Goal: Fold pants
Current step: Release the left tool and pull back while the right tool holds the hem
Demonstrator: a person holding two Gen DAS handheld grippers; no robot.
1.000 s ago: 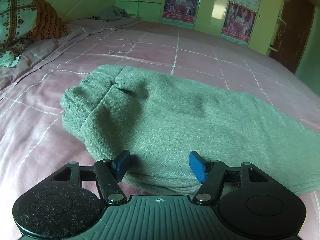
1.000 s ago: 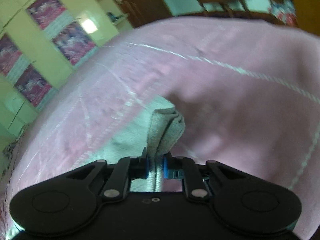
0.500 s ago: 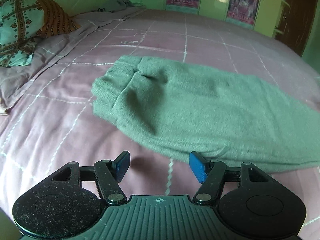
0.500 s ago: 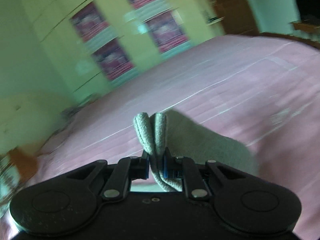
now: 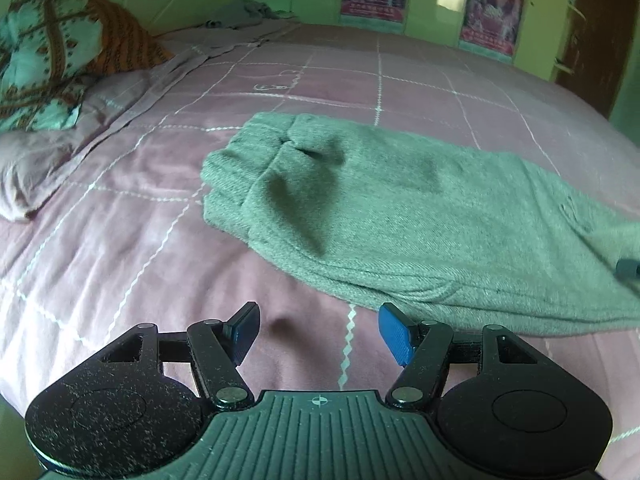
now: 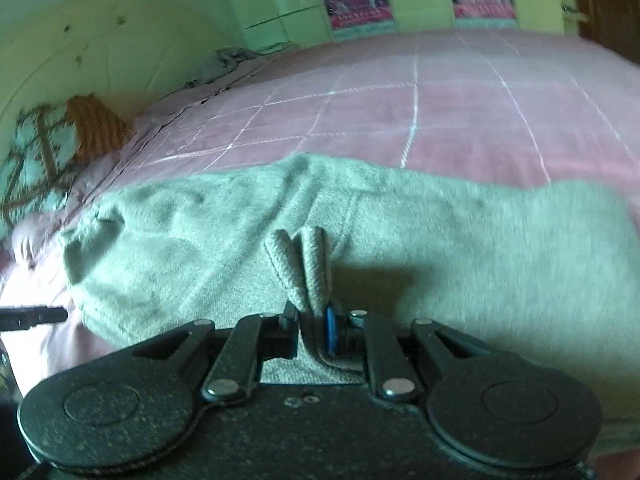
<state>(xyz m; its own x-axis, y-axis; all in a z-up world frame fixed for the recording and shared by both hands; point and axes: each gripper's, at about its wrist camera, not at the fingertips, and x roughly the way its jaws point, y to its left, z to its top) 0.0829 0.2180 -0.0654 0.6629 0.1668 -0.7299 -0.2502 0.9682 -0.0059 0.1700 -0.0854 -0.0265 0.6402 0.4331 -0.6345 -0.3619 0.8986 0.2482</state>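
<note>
The right gripper (image 6: 312, 322) clamps a doubled hem of the grey-green knitted pants (image 5: 400, 216); the left gripper (image 5: 316, 330) hangs with jaws spread and empty, just short of their near edge. The pants lie on the pink quilted bedspread (image 5: 120, 240), long axis left to right, waistband leftward. No containers are visible.

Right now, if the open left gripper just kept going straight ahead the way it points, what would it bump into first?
Probably the pink bedspread: the left gripper is open over bare cover. Just beyond lies the near edge of the green pants. Depth is hard to judge through this lens.
</note>
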